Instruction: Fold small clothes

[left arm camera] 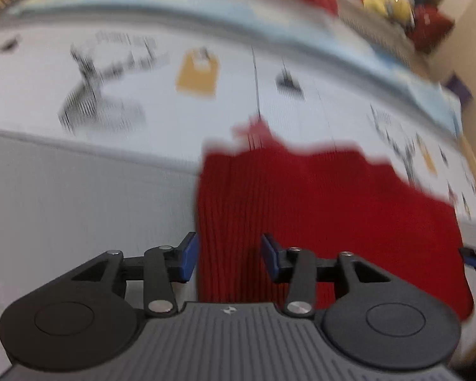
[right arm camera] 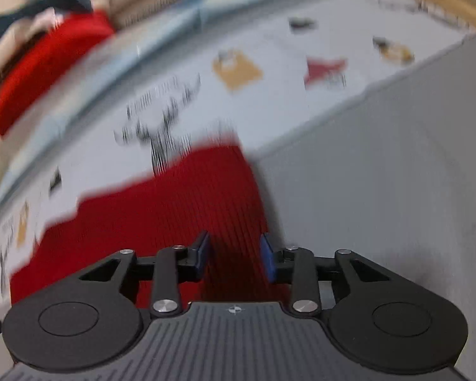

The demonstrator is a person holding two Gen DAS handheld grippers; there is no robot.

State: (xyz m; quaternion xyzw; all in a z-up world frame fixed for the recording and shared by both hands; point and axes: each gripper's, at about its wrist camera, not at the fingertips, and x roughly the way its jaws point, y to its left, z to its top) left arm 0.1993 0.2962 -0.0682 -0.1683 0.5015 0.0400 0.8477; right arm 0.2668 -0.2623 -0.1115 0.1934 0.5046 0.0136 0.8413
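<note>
Tongs (left arm camera: 228, 257) gape over red garment (left arm camera: 317, 209) edge; grey surface (left arm camera: 79, 197) beside.

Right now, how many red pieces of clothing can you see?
2. A red ribbed knit garment lies flat on the printed white sheet, right in front of both claws. A second red cloth sits at the far edge. Blur may hide others.

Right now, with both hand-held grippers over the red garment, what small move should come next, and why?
Probably lower the left hand-held gripper and right hand-held gripper onto the red garment's near edge and close: both are open, holding nothing, and the garment lies flat.
</note>
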